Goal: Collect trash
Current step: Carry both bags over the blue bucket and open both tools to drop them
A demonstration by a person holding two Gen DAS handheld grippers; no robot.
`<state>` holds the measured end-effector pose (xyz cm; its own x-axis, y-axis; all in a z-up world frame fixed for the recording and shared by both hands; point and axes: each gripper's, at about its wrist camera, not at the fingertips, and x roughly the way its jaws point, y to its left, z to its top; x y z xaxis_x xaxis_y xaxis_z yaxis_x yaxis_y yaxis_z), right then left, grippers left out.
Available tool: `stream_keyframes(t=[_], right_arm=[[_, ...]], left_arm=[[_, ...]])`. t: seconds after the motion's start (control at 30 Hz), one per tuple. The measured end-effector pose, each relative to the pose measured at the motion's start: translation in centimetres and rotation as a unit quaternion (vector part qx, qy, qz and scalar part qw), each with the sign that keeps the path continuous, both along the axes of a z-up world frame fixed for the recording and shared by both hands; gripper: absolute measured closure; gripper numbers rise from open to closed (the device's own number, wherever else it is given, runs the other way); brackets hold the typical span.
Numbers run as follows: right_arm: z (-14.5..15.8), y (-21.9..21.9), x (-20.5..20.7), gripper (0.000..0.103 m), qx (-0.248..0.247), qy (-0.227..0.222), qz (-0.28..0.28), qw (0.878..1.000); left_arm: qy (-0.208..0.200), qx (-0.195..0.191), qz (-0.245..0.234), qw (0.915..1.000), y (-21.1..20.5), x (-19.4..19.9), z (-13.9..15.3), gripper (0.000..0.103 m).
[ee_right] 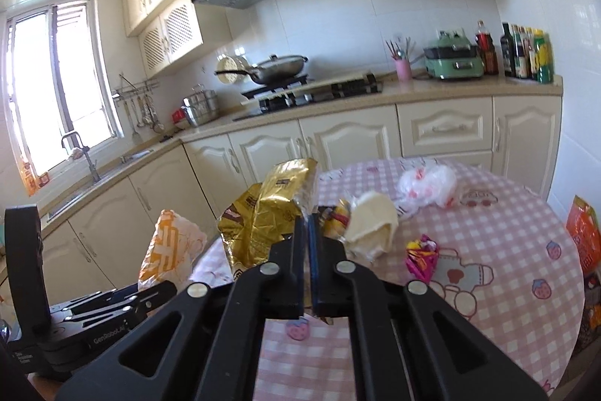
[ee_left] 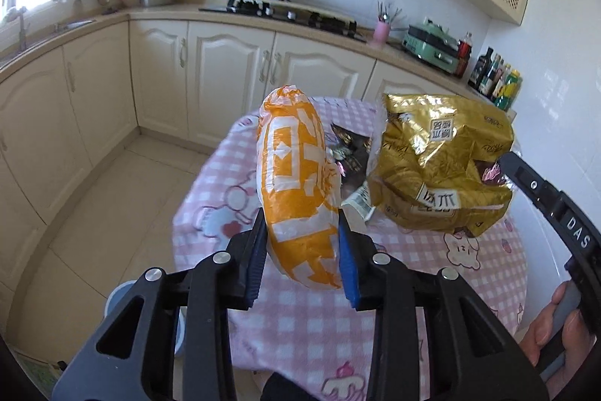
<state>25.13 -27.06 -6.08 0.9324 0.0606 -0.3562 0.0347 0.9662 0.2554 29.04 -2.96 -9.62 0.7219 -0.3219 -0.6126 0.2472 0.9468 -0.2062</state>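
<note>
Step in hand: pickup, with 2 pieces of trash gripped at once and both raised above the pink checked counter (ee_right: 488, 273).
Left hand-held gripper (ee_left: 302, 247): its blue pads (ee_left: 347, 262) press into the sides of the orange-and-white bag (ee_left: 296, 190), which stands up between them, its top tilted away from the camera.
Right hand-held gripper (ee_right: 307, 250): jaws pressed almost together, pinching a thin edge of the crinkled gold foil bag (ee_right: 263, 217); most of the bag hangs to the left of the jaws.
Where the 2 bags sit: side by side over the near-left rim of the counter, close but apparently not touching; the left wrist view shows dark wrappers (ee_left: 347, 149) lying between them on the cloth.
Trash left behind: a cream wad (ee_right: 372, 228), a clear plastic bag with red print (ee_right: 428, 188) and a pink snack wrapper (ee_right: 420, 256), all on the right half of the counter.
Next move, as I judge it: carry both bags to a bin; no bin is clearly visible in either view, so its direction cannot be told.
Edges: the round counter rim curves just below the orange bag; the loose foil could snag there.
Open room: bare tiled floor (ee_left: 124, 198) to the left, between counter and kitchen cabinets (ee_left: 233, 70).
</note>
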Motion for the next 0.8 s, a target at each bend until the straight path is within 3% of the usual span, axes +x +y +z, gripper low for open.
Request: stream_keyframes(t=[0.17, 0.4, 0.57, 0.8], right_arm=[[3.2, 4.1, -1.8, 0.100, -0.017, -0.043, 0.032, 0.998], [2.9, 12.3, -0.1, 0.100, -0.016, -0.016, 0.137, 0.990], [-1.3, 19.8, 3.3, 0.100, -0.021, 0.056, 0.211, 0.976], [-10.2, 29.2, 7.8, 0.100, -0.055, 0.161, 0.264, 0.949]], left_arm=[[-0.021, -0.006, 0.037, 0.9991, 4.2, -2.4, 1.6, 0.071], [-0.012, -0.005, 0.101, 0.9948, 10.4, -3.9, 0.9, 0.071], [0.028, -0.002, 0.151, 0.9881, 15.8, -3.6, -2.3, 0.071], [0.118, 0.002, 0.217, 0.9690, 22.2, -0.6, -9.5, 0.071]])
